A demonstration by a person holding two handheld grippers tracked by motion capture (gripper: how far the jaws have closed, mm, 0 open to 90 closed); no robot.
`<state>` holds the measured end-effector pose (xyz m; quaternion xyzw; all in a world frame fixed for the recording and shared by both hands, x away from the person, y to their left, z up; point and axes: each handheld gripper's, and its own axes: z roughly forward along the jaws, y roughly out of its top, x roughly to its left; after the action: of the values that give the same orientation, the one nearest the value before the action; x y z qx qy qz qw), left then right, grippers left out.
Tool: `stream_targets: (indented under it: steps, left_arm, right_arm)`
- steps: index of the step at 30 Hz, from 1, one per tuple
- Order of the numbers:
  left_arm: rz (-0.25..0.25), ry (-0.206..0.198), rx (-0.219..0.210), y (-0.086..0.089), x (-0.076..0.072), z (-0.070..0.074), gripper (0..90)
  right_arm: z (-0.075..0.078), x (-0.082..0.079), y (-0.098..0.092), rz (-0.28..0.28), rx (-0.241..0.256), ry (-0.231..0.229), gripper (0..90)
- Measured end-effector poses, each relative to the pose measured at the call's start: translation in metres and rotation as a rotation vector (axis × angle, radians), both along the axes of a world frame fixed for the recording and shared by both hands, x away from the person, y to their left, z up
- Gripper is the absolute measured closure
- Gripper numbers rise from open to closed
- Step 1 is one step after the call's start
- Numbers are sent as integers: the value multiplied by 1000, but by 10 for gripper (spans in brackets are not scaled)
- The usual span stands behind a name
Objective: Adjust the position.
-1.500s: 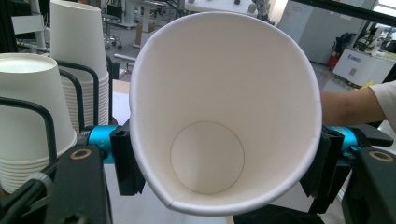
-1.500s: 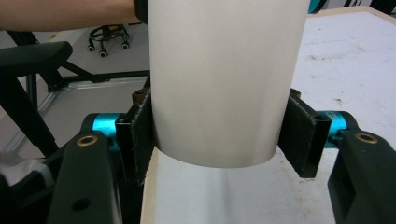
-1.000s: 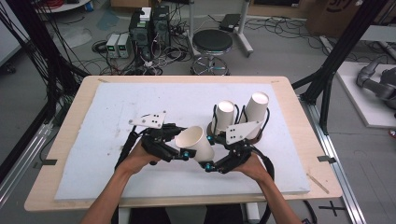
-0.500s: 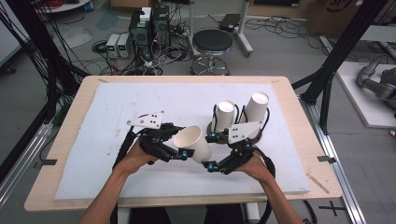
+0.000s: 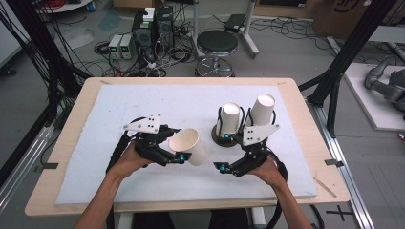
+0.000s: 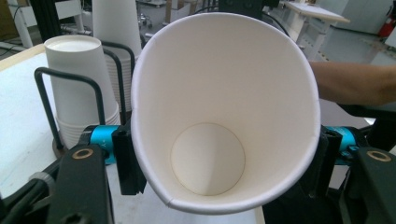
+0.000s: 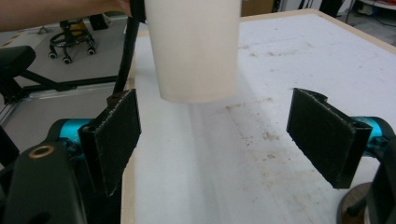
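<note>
- The left gripper is clamped on a cup, squeezing its rim oval.
- The right gripper has jaws wide apart; the cup hangs just ahead of them.
- Cup stacks stand beyond it.

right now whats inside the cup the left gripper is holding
Nothing: the paper cup clamped by the left gripper shows bare white walls and a bare round bottom. The table right beneath it is covered by the cup.

Floor: grey concrete, cables strewn | Furniture ahead of me: round black stool, computer towers | Work surface: wooden table, white mat | Frame: black struts
</note>
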<state>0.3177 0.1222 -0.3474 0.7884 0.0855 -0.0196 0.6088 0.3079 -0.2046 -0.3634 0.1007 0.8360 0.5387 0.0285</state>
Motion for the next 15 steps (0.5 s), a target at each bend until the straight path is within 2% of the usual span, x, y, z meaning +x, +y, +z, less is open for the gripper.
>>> stream_targets:
  steps: [15]
  left_arm:
    - [56,-27,60,21,-5,3,322]
  right_arm:
    - [1,-3,-19,-71,4,-14,181]
